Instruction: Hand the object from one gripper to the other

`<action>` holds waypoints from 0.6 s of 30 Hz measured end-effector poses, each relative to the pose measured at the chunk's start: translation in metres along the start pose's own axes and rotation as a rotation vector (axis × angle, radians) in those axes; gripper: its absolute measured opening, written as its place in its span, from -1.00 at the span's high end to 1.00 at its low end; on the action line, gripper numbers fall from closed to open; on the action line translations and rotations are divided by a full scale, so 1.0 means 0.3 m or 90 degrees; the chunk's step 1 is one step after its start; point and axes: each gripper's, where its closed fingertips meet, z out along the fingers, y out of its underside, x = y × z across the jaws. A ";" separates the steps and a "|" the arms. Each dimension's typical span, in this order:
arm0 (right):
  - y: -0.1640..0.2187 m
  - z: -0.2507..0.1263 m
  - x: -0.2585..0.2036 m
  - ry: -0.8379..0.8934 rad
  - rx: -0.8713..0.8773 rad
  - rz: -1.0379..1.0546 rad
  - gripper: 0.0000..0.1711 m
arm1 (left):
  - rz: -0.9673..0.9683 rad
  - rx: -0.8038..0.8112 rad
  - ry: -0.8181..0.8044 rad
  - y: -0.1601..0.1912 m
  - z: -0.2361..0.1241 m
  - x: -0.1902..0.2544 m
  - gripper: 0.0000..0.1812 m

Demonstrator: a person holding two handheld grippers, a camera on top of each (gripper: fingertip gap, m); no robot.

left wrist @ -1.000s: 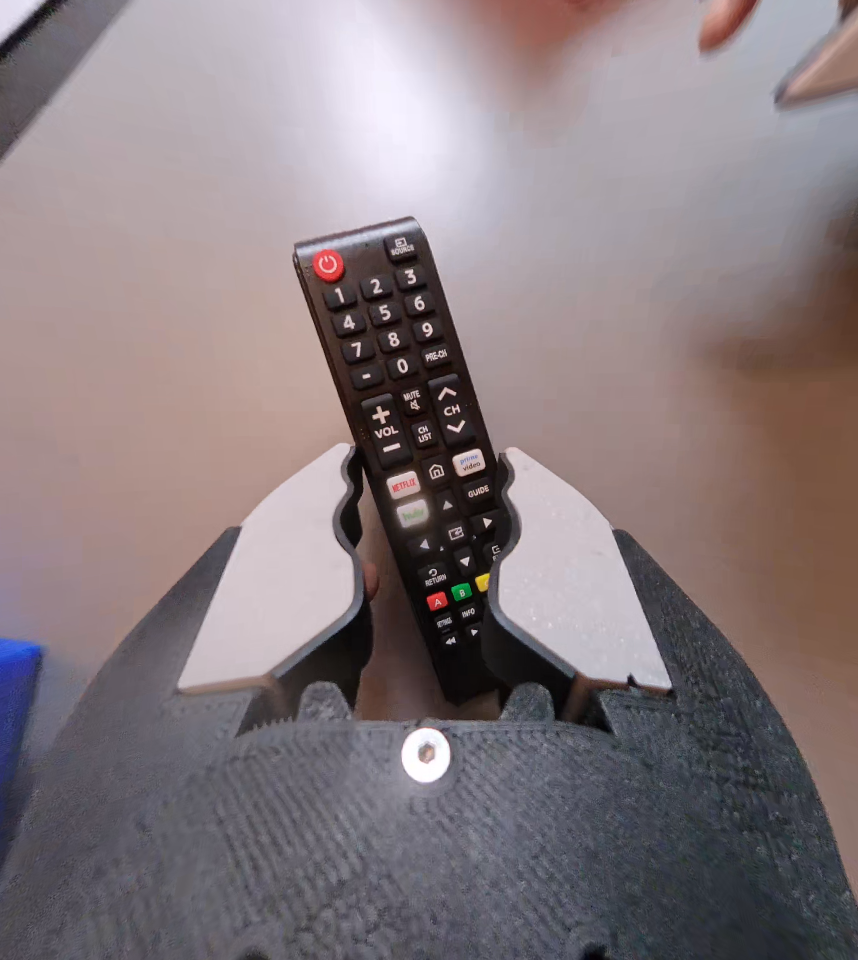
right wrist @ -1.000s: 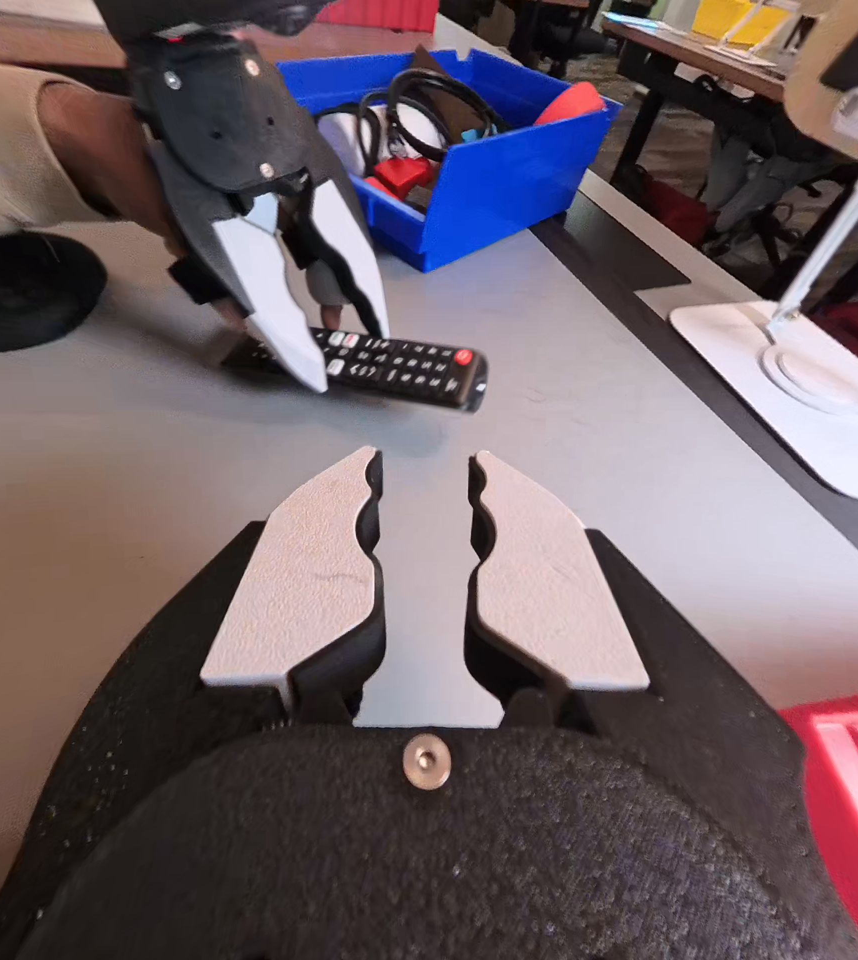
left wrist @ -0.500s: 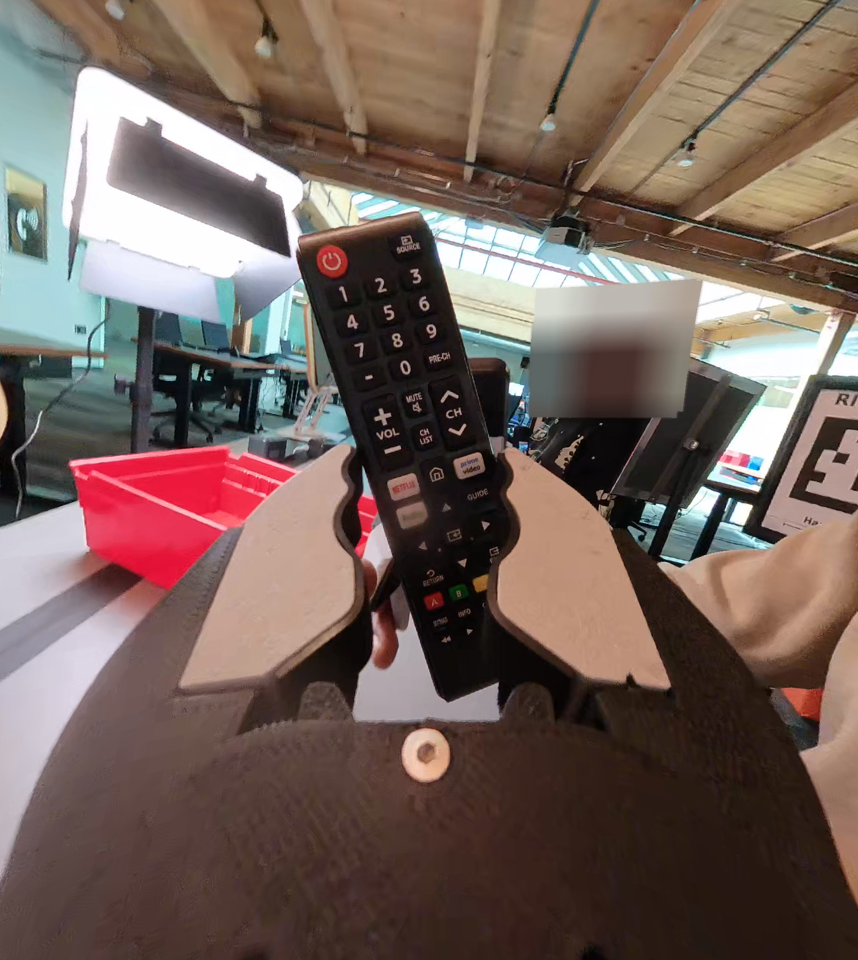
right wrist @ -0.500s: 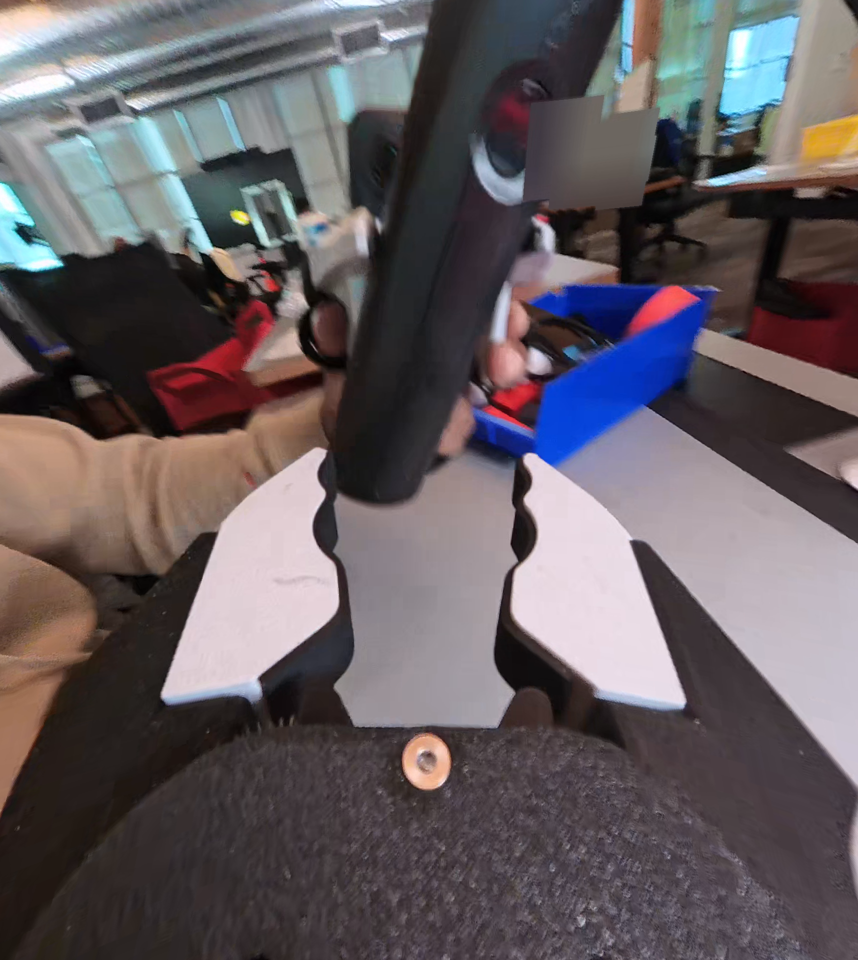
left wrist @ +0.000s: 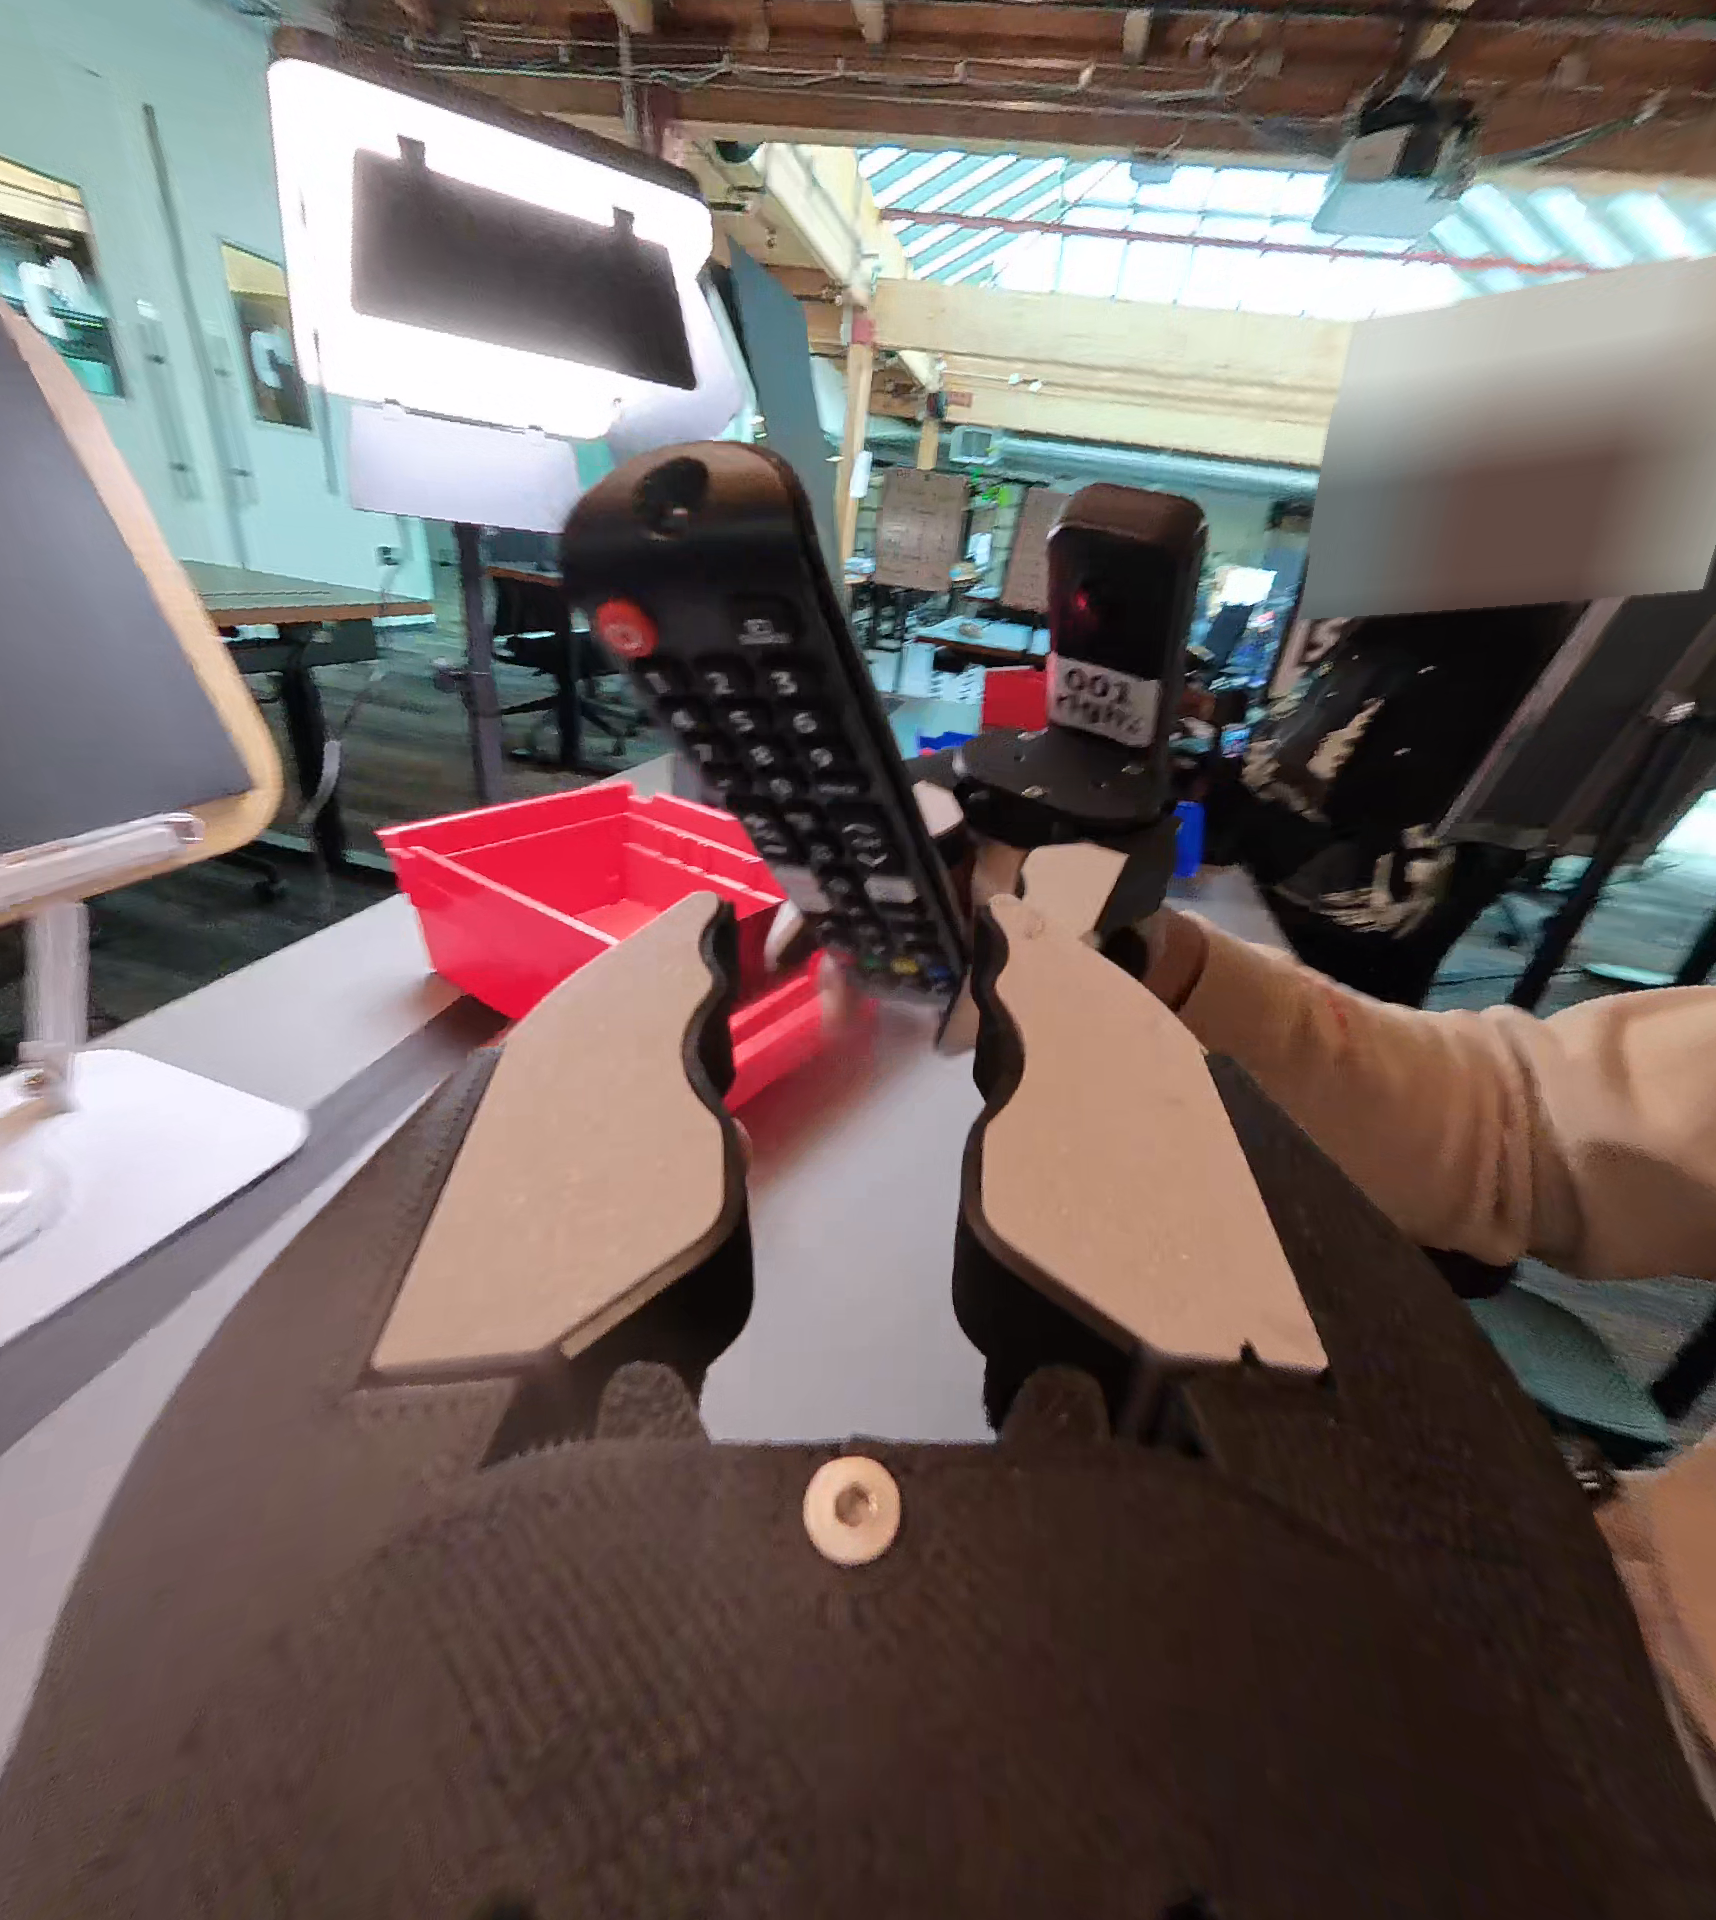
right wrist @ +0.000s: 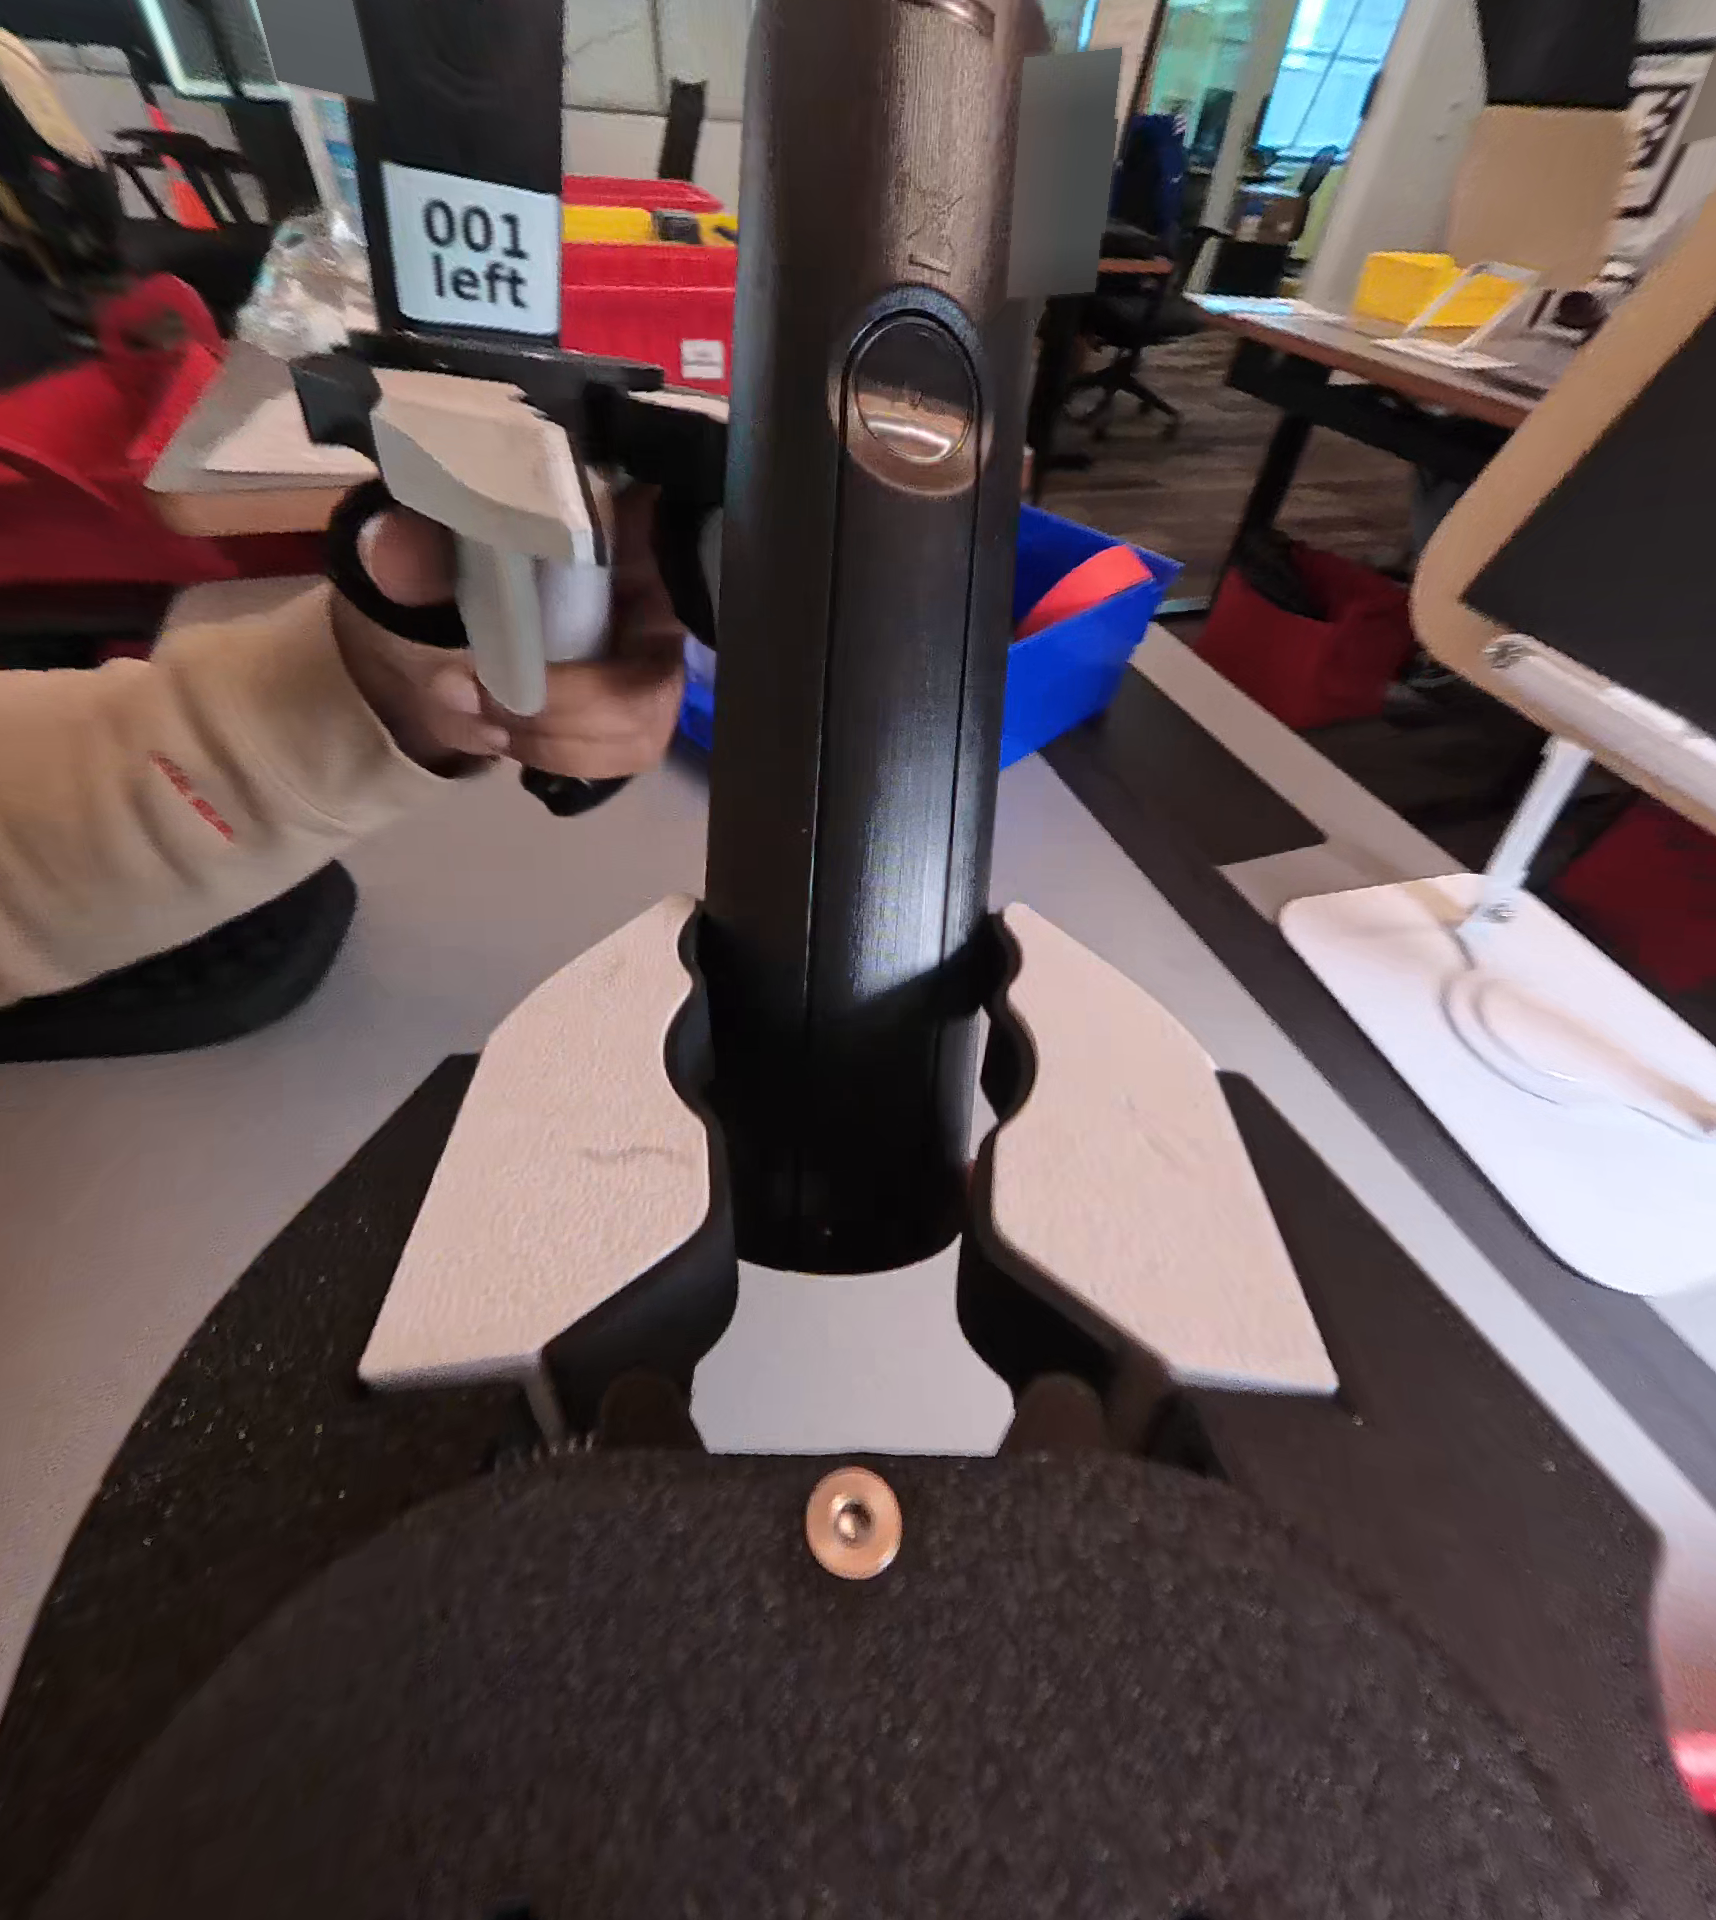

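- The right gripper (right wrist: 843, 1049) was clamped on the lower end of the remote control (right wrist: 859, 665); both pale fingers (right wrist: 563, 1153) pressed its black sides, and the remote stood nearly upright toward 12 o'clock.
- In the right wrist view the remote showed its back: a glossy black, rounded shell with a long ridge down the middle and an oval silvery inset near the upper part.
- The left gripper (left wrist: 846, 971) stood with its jaws apart and nothing between them; grey table (left wrist: 849, 1226) showed through the gap.
- In the left wrist view the remote (left wrist: 760, 717) lay beyond the fingertips, leaning toward 11 o'clock, its face showing a red round button at the top and rows of dark keys, somewhat blurred.
- The right gripper (left wrist: 1025, 914) held it from 1 o'clock, with a hand in a beige sleeve (left wrist: 1498, 1112) behind.
- A red bin (left wrist: 563, 894) sat on the table at 10 o'clock.
- In the right wrist view a blue bin (right wrist: 1072, 634) stood at 1 o'clock.
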 end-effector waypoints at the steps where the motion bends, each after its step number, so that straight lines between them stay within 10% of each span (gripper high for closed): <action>1: -0.002 -0.018 0.011 0.005 0.001 -0.007 0.42 | 0.020 -0.008 -0.023 -0.004 -0.011 -0.014 0.52; 8: 0.053 -0.122 0.150 0.190 -0.142 -0.189 0.42 | 0.381 -0.188 -0.234 -0.029 -0.112 -0.065 0.48; 18: 0.236 -0.017 0.155 0.264 -0.385 -0.449 0.41 | 0.643 -0.531 -0.282 0.278 -0.049 -0.152 0.31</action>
